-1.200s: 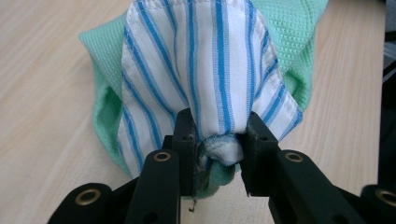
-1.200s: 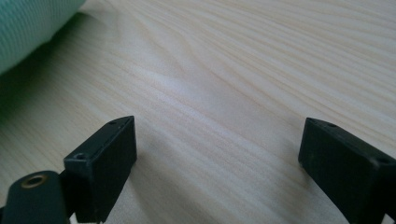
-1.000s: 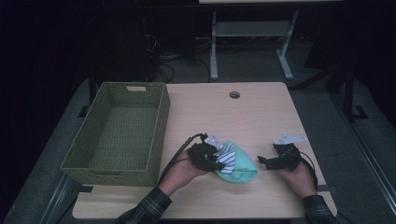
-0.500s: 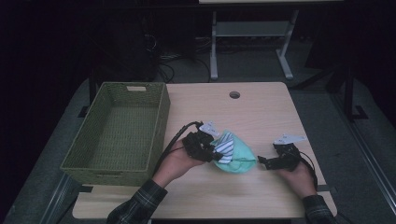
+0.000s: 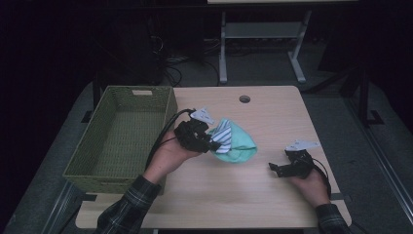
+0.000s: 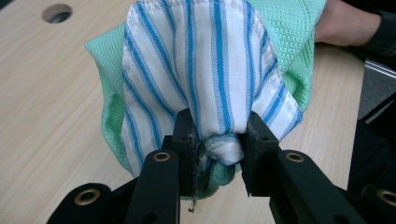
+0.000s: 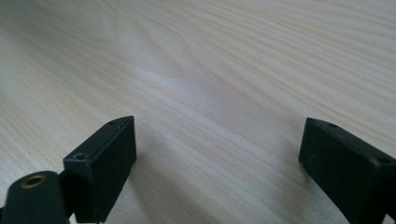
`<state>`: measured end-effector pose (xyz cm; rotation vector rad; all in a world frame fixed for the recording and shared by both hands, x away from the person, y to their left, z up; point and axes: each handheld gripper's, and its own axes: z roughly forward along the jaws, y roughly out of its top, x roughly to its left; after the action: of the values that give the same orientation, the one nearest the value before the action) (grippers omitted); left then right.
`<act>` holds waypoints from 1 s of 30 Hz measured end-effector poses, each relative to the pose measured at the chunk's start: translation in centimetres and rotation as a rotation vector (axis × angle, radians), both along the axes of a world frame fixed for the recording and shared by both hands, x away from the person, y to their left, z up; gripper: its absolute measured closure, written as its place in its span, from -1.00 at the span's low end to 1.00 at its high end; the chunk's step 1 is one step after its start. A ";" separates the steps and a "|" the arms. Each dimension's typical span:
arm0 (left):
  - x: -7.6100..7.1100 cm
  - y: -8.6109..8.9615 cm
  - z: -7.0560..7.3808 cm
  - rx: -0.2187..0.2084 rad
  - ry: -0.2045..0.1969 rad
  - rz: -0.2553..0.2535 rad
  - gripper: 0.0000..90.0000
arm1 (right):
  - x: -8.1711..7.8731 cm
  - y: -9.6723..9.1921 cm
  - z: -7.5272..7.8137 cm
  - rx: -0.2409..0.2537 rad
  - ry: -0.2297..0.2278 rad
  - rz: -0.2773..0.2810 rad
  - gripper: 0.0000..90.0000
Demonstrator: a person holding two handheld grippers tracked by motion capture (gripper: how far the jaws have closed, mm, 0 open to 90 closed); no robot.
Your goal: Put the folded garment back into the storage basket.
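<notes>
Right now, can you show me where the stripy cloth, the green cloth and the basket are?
stripy cloth (image 6: 205, 70), left gripper view, middle of its blue-striped front.
green cloth (image 5: 241, 144), high view, its bare right part.
basket (image 5: 168, 109), high view, its right wall.

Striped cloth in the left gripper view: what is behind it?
Behind the striped cloth a green cloth shows around its edges; its middle is covered. Beyond lies the table.

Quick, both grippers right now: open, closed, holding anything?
Left gripper: shut on the bunched cloths, striped one over green.
Right gripper: open, nothing between its jaws, low over the table.
</notes>
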<state>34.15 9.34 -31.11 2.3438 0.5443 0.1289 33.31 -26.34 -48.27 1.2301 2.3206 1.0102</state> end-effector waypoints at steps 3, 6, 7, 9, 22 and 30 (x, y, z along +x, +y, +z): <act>0.2 0.8 0.6 0.003 -0.005 0.017 0.55 | 0.0 0.0 0.0 0.000 0.000 0.000 -0.76; 0.4 1.4 1.0 0.010 -0.010 0.023 0.55 | 0.0 0.0 0.0 0.000 0.000 -0.001 -0.76; 0.5 1.7 1.1 0.016 -0.012 0.028 0.55 | 0.0 0.0 0.0 0.000 0.000 -0.001 -0.76; 0.6 2.1 1.3 0.021 -0.014 0.038 0.55 | 0.0 0.0 0.0 0.000 0.000 -0.001 -0.76; 1.0 5.2 2.1 0.016 -0.033 0.123 0.55 | 0.0 0.0 0.0 0.000 0.000 -0.001 -0.76; 1.1 7.5 2.9 0.016 -0.055 0.176 0.56 | 0.0 0.0 0.0 0.001 0.000 -0.001 -0.76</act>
<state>35.27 16.80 -28.23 2.2982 0.7235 0.2794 33.30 -26.34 -48.27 1.2319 2.3194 1.0104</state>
